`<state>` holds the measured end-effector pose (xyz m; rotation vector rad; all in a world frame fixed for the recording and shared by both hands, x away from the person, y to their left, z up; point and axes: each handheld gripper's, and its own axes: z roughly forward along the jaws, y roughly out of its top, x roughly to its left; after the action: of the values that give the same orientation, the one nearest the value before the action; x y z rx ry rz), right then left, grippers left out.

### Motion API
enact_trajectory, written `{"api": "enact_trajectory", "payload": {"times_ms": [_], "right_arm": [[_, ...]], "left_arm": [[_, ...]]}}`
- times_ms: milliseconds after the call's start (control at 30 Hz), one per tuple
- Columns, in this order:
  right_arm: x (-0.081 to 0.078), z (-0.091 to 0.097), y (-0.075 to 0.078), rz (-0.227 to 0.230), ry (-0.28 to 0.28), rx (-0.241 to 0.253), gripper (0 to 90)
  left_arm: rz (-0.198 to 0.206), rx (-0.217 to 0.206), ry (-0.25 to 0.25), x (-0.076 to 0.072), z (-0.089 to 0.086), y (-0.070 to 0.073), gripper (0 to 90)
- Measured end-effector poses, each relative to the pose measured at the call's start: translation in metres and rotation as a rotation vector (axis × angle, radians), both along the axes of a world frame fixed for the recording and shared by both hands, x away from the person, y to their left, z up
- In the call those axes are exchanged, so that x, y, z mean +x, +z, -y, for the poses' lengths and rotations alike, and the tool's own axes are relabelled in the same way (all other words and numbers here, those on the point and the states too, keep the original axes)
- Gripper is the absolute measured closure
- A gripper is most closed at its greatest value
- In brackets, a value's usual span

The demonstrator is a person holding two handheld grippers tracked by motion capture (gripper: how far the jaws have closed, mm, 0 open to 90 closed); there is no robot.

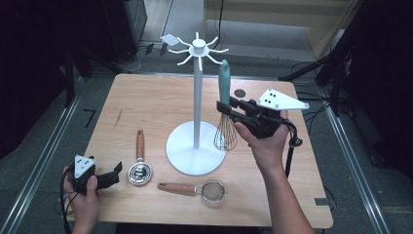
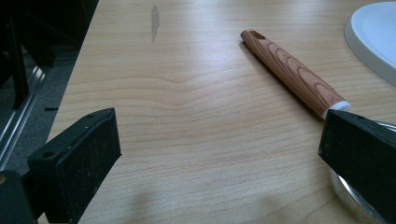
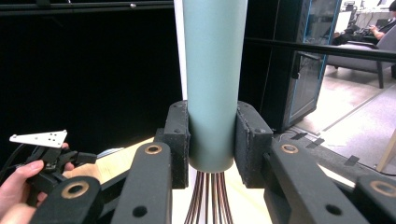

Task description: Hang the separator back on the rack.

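Note:
A whisk (image 1: 224, 105) with a teal handle (image 3: 214, 79) and copper wires hangs upright in my right gripper (image 1: 225, 107), whose pads are shut on the lower handle, just right of the white hook stand (image 1: 197, 97). The handle's top sits close under one of the stand's hooks. My left gripper (image 1: 116, 171) rests at the table's front left, open and holding nothing, its fingers (image 2: 79, 158) wide apart. A wooden-handled metal ladle (image 1: 140, 161) lies just beyond the left gripper, its handle (image 2: 294, 72) pointing away. A small wooden-handled strainer (image 1: 195, 189) lies near the front edge.
The stand's round white base (image 1: 195, 151) takes up the table's middle. A dark round disc (image 1: 239, 93) lies at the back right. The wooden table (image 1: 146, 97) has a dark streak on its left part. Metal rails run on the floor at both sides.

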<state>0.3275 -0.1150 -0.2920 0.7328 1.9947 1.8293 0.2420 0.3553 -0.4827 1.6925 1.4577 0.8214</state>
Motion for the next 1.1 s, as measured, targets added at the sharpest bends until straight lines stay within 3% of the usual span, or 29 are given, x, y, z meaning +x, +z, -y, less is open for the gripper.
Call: {"api": "enact_trajectory", "payload": {"times_ms": [367, 1100], "right_arm": [[-0.004, -0.001, 0.01, 0.045, 0.01, 0.024, 71.2], [-0.015, -0.008, 0.015, 0.067, 0.064, 0.034, 71.2]], "left_arm": [[0.0, 0.0, 0.0, 0.0, 0.0, 0.0, 0.0], [-0.002, 0.002, 0.0, 0.0, 0.0, 0.0, 0.0]]}}
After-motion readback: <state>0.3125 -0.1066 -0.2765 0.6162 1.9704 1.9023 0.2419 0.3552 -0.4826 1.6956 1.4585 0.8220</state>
